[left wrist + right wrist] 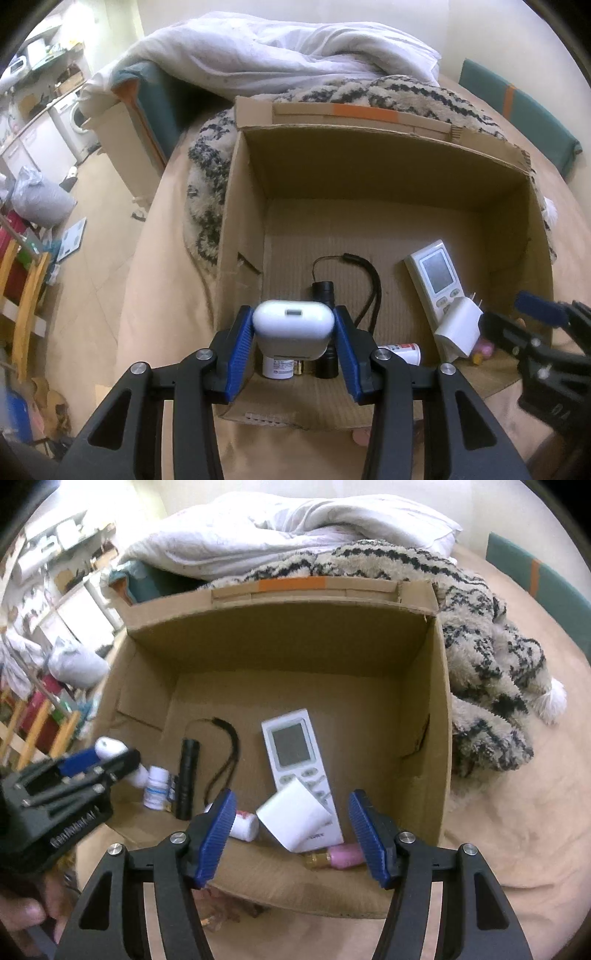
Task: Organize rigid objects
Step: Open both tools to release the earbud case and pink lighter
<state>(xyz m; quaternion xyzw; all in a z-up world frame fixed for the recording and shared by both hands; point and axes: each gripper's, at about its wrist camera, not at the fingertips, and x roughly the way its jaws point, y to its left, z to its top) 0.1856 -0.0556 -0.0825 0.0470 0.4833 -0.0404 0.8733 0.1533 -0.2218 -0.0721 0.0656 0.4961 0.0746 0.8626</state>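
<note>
An open cardboard box (439, 701) on the bed holds a white remote (295, 753), a black flashlight (188, 775), small white bottles (157, 786), a white charger (295, 812) and a pink bottle (343, 856) partly hidden behind a finger. The left gripper (293, 332) pinches a white earbud case (293, 321) above the box's near left; the right gripper (291, 834) hangs spread and empty over the charger.

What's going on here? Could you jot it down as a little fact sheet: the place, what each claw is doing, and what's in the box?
Place: cardboard box on a bed, beside a patterned fleece blanket
Left claw: shut on a white charging case, above the box
Right claw: open, empty, over a white plug adapter
In box: remote control, black flashlight, white pill bottle, pink bottle
</note>
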